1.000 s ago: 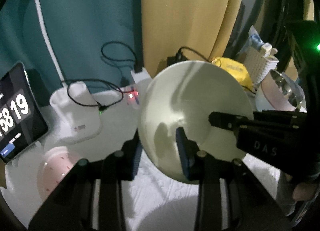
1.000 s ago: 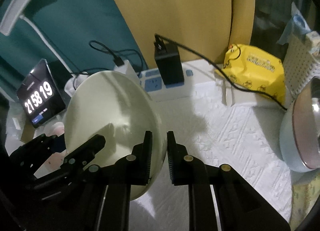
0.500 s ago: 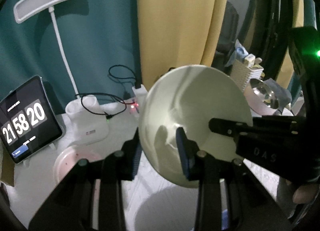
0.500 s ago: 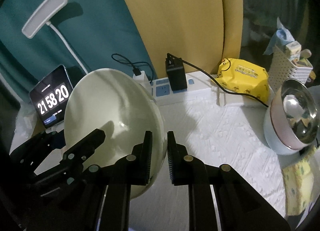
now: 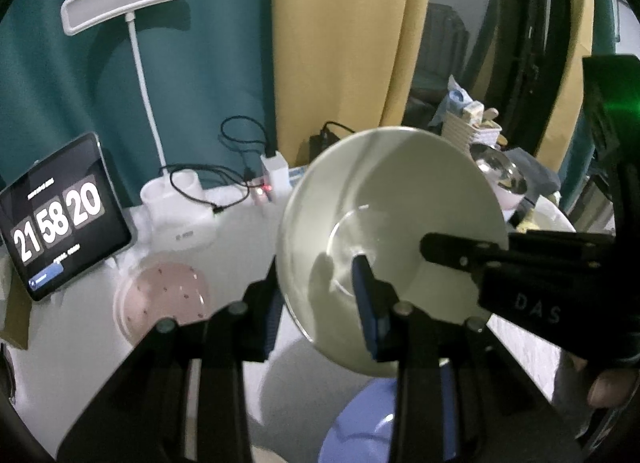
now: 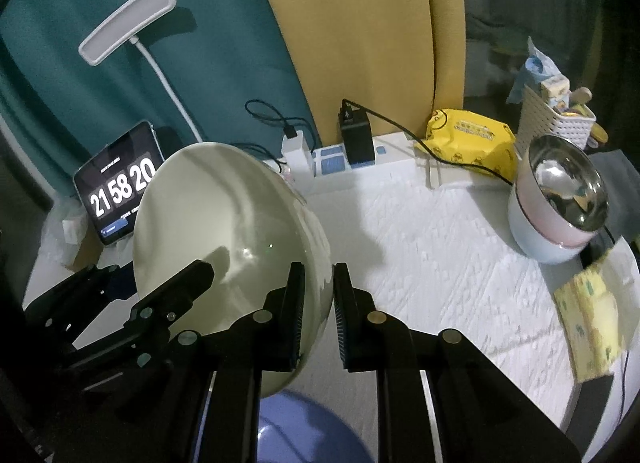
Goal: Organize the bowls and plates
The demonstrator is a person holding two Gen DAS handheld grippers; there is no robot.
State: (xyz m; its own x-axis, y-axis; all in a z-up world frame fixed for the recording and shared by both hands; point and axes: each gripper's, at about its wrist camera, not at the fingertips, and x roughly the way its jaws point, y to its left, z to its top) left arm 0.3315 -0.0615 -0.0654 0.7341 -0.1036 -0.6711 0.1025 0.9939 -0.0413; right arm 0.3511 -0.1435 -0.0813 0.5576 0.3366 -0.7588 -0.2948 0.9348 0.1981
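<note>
Both grippers hold one pale green plate (image 5: pixel 400 223) on edge in the air above the table. My left gripper (image 5: pixel 320 303) is shut on its left rim. My right gripper (image 6: pixel 318 315) is shut on the opposite rim of the plate (image 6: pixel 228 235). A blue plate (image 5: pixel 360 423) lies on the table below it and also shows in the right wrist view (image 6: pixel 304 431). A pink bowl (image 5: pixel 164 299) sits at the left. Stacked bowls with a steel one on top (image 6: pixel 560 207) stand at the right.
A tablet clock (image 6: pixel 120 187) and a white desk lamp (image 5: pixel 136 3) stand at the back left. A power strip with chargers (image 6: pixel 348 151), a yellow pack (image 6: pixel 468 139) and a white basket (image 6: pixel 556 115) line the back. A yellow sponge (image 6: pixel 592 311) lies at the right edge.
Both grippers have lifted the green plate higher together. The table looks farther away, and the blue plate and pink bowl have come into view below.
</note>
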